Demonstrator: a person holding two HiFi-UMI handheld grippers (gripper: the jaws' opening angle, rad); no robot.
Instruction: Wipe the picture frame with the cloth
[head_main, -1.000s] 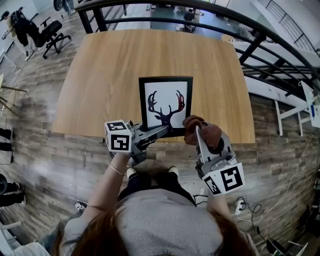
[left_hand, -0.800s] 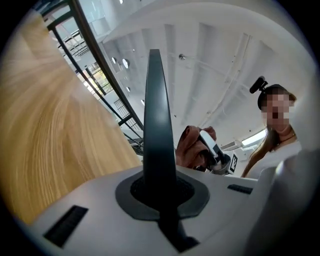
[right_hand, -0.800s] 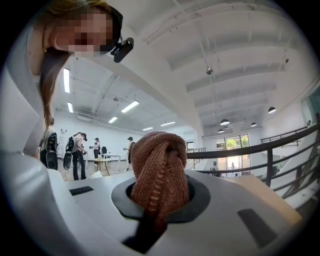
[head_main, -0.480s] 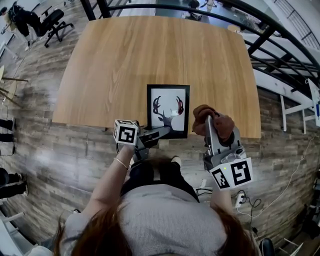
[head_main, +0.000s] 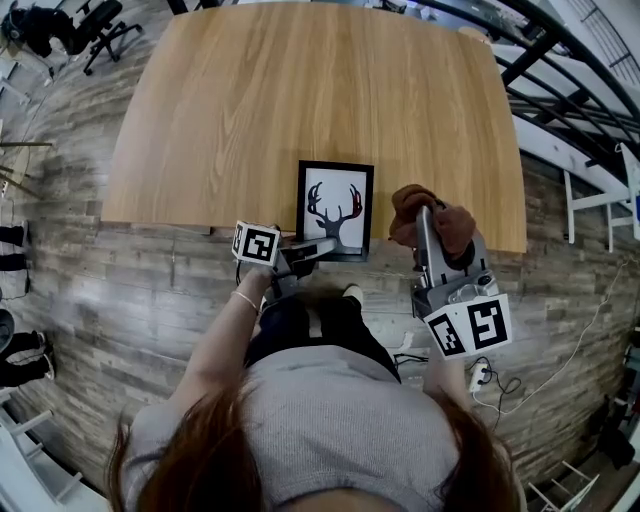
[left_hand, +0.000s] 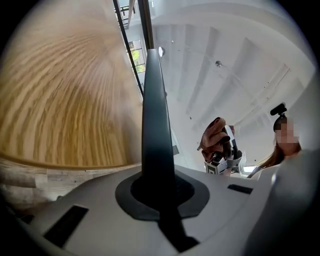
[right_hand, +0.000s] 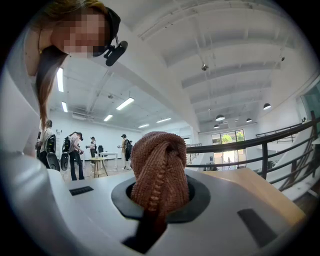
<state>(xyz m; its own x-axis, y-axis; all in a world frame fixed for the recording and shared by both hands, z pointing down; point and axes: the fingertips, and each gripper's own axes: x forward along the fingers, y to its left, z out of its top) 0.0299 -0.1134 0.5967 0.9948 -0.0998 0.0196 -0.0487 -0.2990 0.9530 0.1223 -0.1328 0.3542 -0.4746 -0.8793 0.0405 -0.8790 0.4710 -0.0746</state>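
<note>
The picture frame (head_main: 335, 205) sits at the table's (head_main: 300, 90) near edge, left claw (head_main: 328, 245) at its near-left corner, cloth (head_main: 432, 212) just right.

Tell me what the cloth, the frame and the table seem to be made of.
The cloth: brown knitted fabric, matte; ribbed stitches show.
The frame: black, smooth rim, painted wood or plastic, can't tell which.
The table: light wood or wood veneer, satin finish; long straight grain runs across the top.

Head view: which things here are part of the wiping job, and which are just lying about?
Part of the job: picture frame, gripped by the left gripper; cloth, clamped in the right gripper.
Just around: table under the frame, office chair, railing.
</note>
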